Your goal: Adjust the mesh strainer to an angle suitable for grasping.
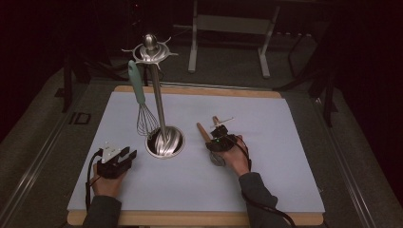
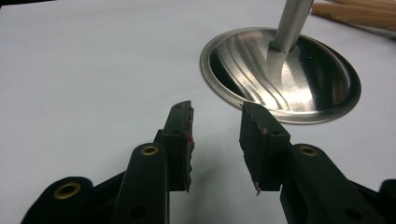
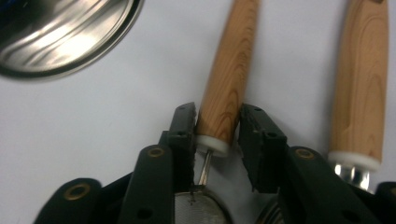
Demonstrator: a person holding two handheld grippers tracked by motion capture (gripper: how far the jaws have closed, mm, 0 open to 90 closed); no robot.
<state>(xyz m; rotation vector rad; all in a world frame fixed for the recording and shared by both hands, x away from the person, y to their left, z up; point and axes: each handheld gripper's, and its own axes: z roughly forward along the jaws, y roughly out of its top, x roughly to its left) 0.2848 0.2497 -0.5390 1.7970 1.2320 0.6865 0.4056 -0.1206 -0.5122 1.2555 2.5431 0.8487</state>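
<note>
A steel utensil stand [image 1: 158, 102] rises from its round base [image 1: 165, 141] on the pale mat, and a teal-handled whisk [image 1: 141, 102] hangs from its top hooks. Two wooden-handled utensils lie right of the base. My right gripper [image 1: 217, 133] points down at them; in the right gripper view its jaws [image 3: 217, 123] press both sides of the left wooden handle [image 3: 231, 60], just above its white collar and a bit of mesh [image 3: 201, 210]. The second handle [image 3: 362, 79] lies alongside, untouched. My left gripper [image 1: 127, 154] rests on the mat left of the base, open with nothing between its jaws [image 2: 215, 121].
The pale mat [image 1: 266, 180] covers a wooden tabletop. The stand's base [image 2: 303, 88] lies just beyond my left gripper's tips, with the wooden handles [image 2: 355, 14] farther off. Dark floor and a metal frame [image 1: 228, 28] lie behind the table.
</note>
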